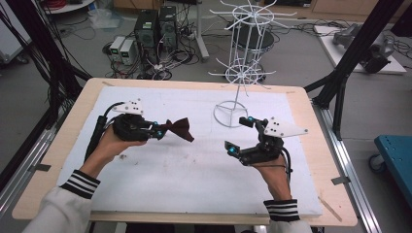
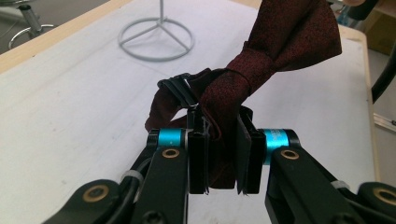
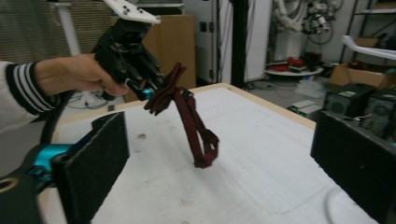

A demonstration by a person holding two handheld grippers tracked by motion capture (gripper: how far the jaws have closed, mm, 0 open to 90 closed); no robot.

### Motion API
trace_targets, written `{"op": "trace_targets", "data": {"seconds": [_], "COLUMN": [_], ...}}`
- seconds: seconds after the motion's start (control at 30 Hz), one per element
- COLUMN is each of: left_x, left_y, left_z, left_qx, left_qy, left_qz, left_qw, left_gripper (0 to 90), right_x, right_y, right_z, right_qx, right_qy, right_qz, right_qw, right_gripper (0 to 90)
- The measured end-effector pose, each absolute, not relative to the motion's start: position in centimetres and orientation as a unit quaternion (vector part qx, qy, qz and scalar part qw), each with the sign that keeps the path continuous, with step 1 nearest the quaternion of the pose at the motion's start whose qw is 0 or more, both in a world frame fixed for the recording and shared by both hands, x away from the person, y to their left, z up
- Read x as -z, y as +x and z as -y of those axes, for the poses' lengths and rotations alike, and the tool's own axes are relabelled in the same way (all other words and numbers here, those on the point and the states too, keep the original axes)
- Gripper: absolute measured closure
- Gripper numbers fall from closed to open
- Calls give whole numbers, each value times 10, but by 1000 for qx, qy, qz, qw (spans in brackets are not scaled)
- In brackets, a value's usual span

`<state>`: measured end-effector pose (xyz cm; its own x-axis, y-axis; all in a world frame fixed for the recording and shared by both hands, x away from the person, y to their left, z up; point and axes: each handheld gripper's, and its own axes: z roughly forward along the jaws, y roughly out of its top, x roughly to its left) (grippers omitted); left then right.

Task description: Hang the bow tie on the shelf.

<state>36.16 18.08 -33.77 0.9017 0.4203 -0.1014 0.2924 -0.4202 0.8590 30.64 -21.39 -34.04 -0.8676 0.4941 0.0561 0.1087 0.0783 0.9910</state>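
Centrally, the left claw [image 1: 158, 130] pinches a dark red bow tie [image 1: 179, 128], held clear above the tabletop [image 1: 53, 160]; its black strap shows at the pads in the left gripper view. Right claw [image 1: 241, 134]: jaws spread wide, nothing between them, well apart from the tie. No readable writing or brand is legible. Surface: a white, lightly stained sheet [image 1: 194, 174] on pale wood, bearing a white wire rack [image 1: 240, 73]. Room: grey floor, computer towers [image 1: 155, 26], tangled cables.
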Motion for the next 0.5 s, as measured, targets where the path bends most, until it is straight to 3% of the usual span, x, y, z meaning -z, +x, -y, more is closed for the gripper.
{"op": "trace_targets", "data": {"seconds": [0.5], "left_x": [339], "left_y": [357], "left_z": [-158], "left_qx": [-49], "left_qy": [829], "left_qz": [-194], "left_qw": [523], "left_gripper": [773], "right_x": [332], "right_y": [316], "right_z": [174], "right_qx": [-631], "right_qy": [176], "right_qz": [-746], "right_qw": [118], "right_gripper": [57]}}
